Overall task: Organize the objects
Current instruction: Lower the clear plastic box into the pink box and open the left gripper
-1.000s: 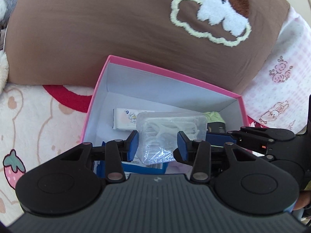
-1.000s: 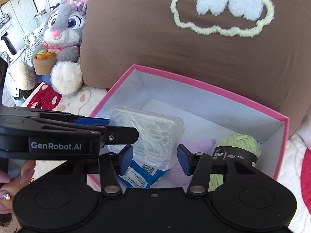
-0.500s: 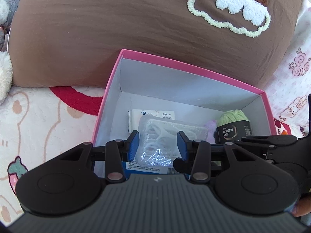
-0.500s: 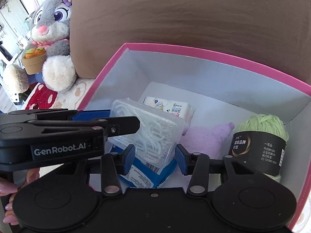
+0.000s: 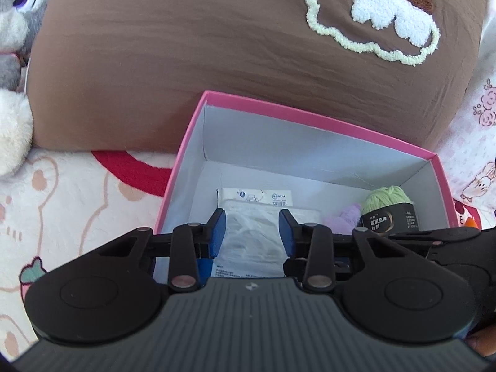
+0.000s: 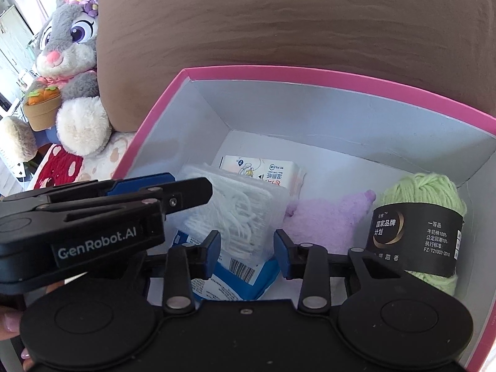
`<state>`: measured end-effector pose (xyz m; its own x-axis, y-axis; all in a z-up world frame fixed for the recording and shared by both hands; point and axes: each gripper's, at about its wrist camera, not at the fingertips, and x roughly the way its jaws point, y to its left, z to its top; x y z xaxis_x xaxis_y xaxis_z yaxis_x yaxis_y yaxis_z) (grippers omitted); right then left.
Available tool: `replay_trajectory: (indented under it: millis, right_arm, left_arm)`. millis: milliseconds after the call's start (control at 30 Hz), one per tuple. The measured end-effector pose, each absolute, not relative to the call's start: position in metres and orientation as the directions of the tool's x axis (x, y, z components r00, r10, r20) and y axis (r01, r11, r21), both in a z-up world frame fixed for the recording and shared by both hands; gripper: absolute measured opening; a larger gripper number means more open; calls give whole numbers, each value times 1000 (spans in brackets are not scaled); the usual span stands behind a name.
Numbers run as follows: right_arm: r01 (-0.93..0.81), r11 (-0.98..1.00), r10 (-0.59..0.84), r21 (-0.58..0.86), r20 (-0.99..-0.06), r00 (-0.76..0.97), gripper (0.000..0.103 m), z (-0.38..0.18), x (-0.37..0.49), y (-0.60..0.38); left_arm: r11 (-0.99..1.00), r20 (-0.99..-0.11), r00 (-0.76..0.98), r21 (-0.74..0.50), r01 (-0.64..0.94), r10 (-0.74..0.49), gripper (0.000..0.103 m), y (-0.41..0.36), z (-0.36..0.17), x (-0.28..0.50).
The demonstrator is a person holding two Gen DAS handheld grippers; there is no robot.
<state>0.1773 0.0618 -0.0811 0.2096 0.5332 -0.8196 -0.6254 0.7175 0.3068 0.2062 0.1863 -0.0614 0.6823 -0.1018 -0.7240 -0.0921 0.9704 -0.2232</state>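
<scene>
Between the blue pads of the left gripper a clear plastic case of white floss picks is seen. These jaws have just been closing to a narrow gap, but whether the pads press on the case cannot be told, since the case is blurred there and looks wider than the gap. The jaws of the right gripper have likewise just been closing and stand narrowly apart. A corner of the case shows between them, yet no pad is seen pressing on it, so nothing is judged to be held. The case lies inside the pink-rimmed white cardboard box, on top of a blue printed packet. Just beyond it is a white tissue pack, and a purple plush piece and a ball of pale green yarn with a black label lie to its right. The placing of the case is judged to be the step in hand. A clean release and a lift clear of the box walls would be called for next. Most of the blue packet is hidden beneath the case and grippers, and the box's near wall is cut off.
</scene>
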Motion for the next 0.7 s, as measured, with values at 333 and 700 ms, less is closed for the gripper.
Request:
replay_trajectory:
  millis: [333,700]
  right_arm:
    - [-682,693,557,235,-775,299,38,-57,156,34]
    - [-773,617,608,146,-712,351,38,-11,114,3]
  left_arm:
    - [964,-722,681,-249,-96,-119,37,194,-43,194]
    - [968,-731,672,-237,-80,-123,38,172,-14,161]
